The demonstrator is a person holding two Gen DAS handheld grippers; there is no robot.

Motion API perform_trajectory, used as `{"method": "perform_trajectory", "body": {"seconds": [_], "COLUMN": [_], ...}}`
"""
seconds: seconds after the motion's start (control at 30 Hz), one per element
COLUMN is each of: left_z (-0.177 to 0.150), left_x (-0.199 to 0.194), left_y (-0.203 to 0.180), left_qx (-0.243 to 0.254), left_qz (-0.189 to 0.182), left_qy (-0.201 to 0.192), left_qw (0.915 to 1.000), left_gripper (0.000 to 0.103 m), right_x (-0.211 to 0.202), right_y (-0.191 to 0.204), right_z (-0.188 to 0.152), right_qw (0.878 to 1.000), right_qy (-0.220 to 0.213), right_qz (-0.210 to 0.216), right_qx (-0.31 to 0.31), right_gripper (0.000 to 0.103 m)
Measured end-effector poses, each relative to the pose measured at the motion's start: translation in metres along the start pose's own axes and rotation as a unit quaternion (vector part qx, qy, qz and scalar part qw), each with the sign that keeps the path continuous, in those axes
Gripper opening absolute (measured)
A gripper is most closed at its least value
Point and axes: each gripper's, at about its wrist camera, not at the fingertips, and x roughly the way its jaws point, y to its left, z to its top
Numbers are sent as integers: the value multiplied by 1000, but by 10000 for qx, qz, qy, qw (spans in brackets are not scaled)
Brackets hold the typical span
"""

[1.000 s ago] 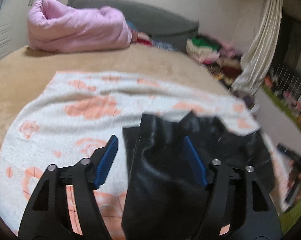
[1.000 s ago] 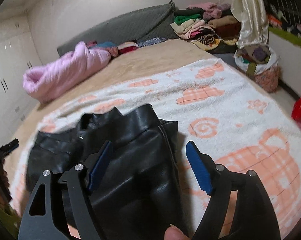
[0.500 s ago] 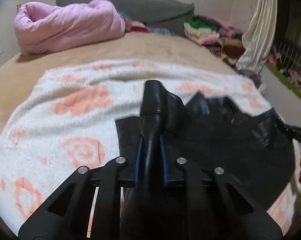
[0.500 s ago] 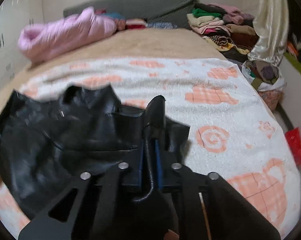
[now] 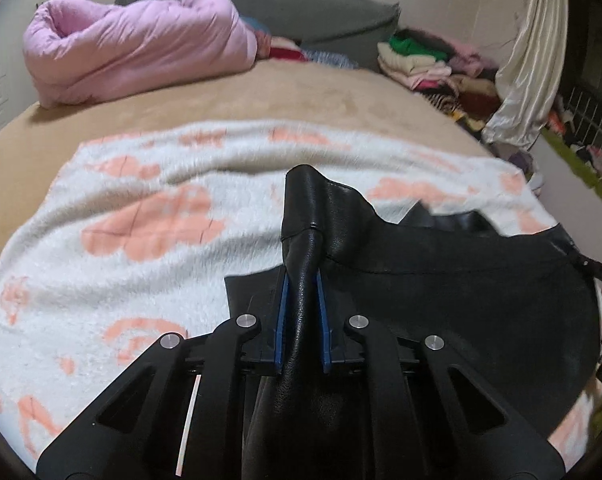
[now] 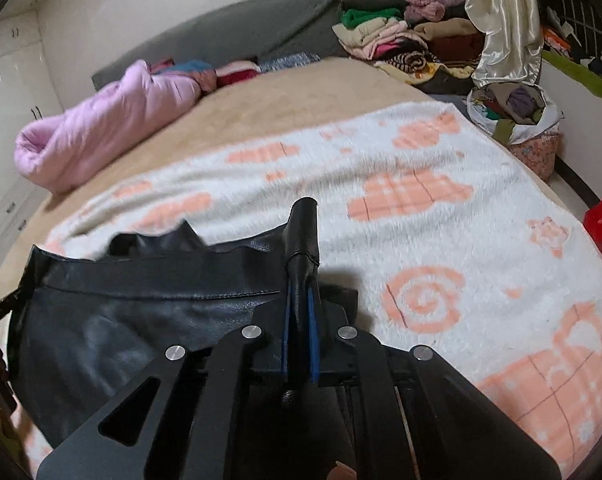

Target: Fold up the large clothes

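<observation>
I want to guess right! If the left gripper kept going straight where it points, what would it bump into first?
Probably the white and peach blanket on the bed, just past the black leather garment that the left gripper is pinching. Depth is hard to judge here.

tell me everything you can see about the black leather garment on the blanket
The black leather-look garment is glossy and creased, with stitched seams and a jagged far edge. It lies partly spread on the white fleece blanket with peach patterns, on the bed. Two bunched folds are raised and pinched: one in the left gripper, one in the right gripper, between blue-padded fingers.
</observation>
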Motion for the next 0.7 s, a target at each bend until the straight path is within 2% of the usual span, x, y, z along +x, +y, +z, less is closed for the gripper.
{"method": "perform_trajectory", "body": {"seconds": [0.2,0.47,0.67,0.7], "left_z": [-10,-15,-14,-12], "left_x": [20,20,16,17], "left_y": [13,21,21,21], "left_qx": [-247,-468,-533,-533], "left_qz": [-83,-164,-150,-147], "left_qy": [241,286,312,312], "left_qw": [9994,9984,9980,9980], "left_gripper": [16,24,28,28], "right_x": [26,28,24,23], "right_y": [-5,-6,-8,-9], "right_z": [-13,-18,-17,-17], "right_qw": [9993,9988,9986,9985], "right_qy": [317,401,424,432], "right_qz": [-201,-255,-282,-281], "right_qx": [70,110,165,191], "right_gripper": [15,19,28,32]}}
